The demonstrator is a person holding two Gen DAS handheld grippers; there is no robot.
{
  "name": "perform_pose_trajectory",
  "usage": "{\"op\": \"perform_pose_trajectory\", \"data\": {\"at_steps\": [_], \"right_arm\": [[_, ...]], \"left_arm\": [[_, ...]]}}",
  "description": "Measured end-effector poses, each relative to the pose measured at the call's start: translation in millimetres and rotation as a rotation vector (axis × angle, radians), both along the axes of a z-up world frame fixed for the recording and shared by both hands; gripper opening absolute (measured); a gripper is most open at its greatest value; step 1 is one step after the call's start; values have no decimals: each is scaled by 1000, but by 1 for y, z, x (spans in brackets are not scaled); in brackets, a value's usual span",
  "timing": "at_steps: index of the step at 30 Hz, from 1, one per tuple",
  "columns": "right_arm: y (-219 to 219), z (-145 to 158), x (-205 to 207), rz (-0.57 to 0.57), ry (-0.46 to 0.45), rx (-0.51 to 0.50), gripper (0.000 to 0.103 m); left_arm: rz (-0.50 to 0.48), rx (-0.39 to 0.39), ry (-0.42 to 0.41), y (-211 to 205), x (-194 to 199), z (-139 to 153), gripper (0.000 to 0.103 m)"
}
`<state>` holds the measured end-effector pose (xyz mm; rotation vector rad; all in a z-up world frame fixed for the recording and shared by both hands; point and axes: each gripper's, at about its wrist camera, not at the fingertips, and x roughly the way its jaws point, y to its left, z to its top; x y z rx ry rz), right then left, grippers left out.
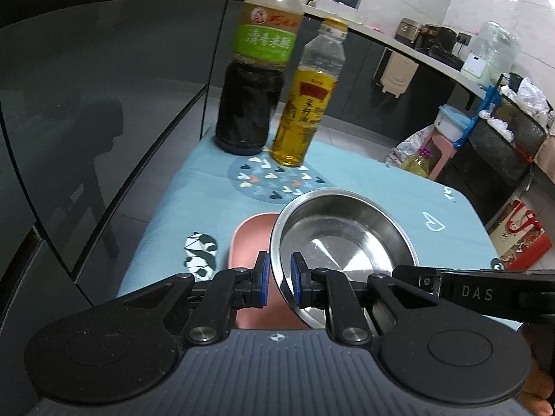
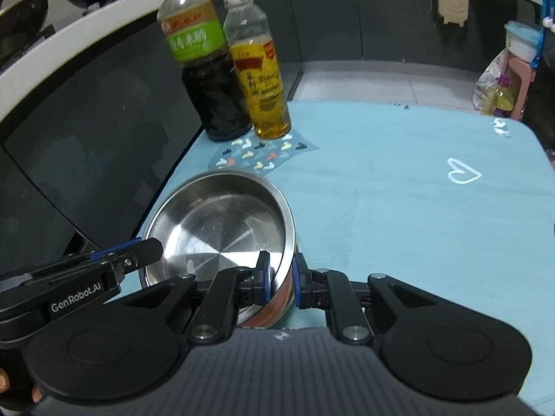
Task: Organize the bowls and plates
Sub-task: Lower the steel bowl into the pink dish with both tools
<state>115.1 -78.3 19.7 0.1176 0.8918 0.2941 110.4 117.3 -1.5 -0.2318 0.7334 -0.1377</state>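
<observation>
Left wrist view alone shows pink plate, both fingers pinching steel bowl rim.

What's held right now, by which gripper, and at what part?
Both hold the steel bowl by its rim: left gripper clamps the left edge, right gripper the opposite edge, each with one pad inside the wall and one outside.

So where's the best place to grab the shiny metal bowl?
By its thin raised rim, one pad inside and one outside. The steel bowl is wide and smooth, so the left gripper and right gripper each pinch the rim from opposite sides, coming from above.
</observation>
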Motion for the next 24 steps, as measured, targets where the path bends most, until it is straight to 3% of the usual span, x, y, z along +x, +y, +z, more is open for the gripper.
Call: {"op": "perform_pose_trajectory", "data": {"at_steps": [12, 20, 24], "right_arm": [[18, -14, 5, 50, 36, -53, 0], [5, -12, 8, 26, 52, -20, 0], [-5, -16, 12, -12, 75, 9, 20]], "left_arm": [[-1, 13, 9, 2, 5, -12, 12], [38, 20, 20, 11, 9, -17, 14], [66, 14, 36, 17, 12, -20, 22]]}}
